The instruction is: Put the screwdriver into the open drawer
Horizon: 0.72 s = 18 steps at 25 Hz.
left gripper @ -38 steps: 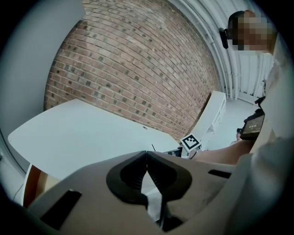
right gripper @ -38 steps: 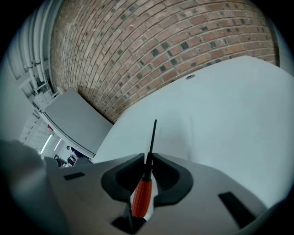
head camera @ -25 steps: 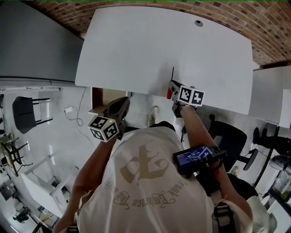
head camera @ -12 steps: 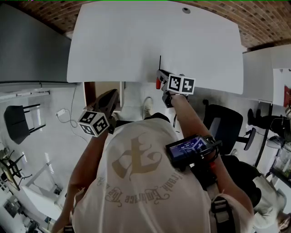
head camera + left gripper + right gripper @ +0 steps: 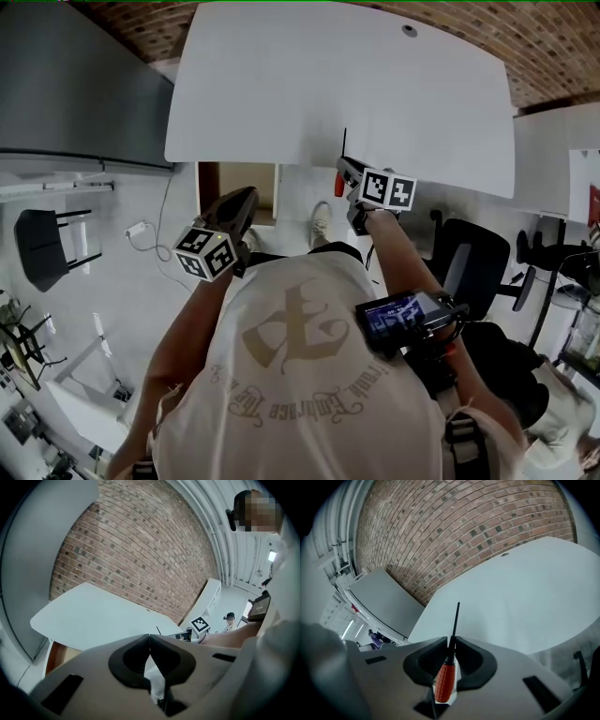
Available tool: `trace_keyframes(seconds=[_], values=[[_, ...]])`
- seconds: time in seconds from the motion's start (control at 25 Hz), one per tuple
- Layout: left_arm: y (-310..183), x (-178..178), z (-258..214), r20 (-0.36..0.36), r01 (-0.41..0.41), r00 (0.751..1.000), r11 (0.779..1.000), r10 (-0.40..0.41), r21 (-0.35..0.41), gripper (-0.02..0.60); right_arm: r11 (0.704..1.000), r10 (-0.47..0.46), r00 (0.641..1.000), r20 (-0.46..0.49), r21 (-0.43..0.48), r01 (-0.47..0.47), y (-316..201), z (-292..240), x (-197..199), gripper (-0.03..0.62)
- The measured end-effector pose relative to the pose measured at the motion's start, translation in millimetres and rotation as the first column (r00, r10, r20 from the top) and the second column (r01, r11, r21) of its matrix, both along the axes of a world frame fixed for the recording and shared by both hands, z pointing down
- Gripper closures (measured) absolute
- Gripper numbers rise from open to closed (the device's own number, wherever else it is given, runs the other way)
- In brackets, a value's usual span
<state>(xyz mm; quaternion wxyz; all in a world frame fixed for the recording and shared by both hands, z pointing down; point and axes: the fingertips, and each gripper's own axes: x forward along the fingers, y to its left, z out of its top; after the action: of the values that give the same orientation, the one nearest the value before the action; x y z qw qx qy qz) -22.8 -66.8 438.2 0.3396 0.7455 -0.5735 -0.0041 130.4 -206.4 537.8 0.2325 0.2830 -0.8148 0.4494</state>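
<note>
Pick-up done: screwdriver [image 5: 445, 679] not yet in drawer [image 5: 220, 178]; carry and release remain. Right gripper [image 5: 451, 641] pinches it where the orange handle meets the shaft, at the near edge of the table [image 5: 375, 84]. Drawer stands open under the table's near-left edge, apart from the tool. Long axis runs along the jaws, tip forward over the table. Left gripper [image 5: 150, 638]: jaws pressed together, empty, beside the drawer.

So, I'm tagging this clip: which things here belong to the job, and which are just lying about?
Job: screwdriver, gripped in the right claw; open drawer.
Lying about: white table, black chair, office chair; the left claw is shut and empty.
</note>
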Motion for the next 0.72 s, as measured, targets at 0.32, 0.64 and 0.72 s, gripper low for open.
trace_keyframes(seconds=[0.32,0.64,0.72], values=[[23.2,-35.6,6.7,-0.007,0.005,1.000,1.000,-0.005,-0.009,0.561,1.000,-0.009,1.000,0.010,-0.009,0.009,29.4,-0.3,-33.4,0.526],[35.9,-68.6,9.0,-0.020,-0.004,1.000,1.000,0.005,0.010,0.561,1.000,-0.010,1.000,0.018,-0.003,0.010,52.6,-4.9,-66.1,0.526],[35.9,-75.1,8.0,-0.019,-0.019,1.000,1.000,0.020,0.018,0.561,1.000,-0.009,1.000,0.022,0.005,0.009,57.3,-8.0,-74.5,0.526]])
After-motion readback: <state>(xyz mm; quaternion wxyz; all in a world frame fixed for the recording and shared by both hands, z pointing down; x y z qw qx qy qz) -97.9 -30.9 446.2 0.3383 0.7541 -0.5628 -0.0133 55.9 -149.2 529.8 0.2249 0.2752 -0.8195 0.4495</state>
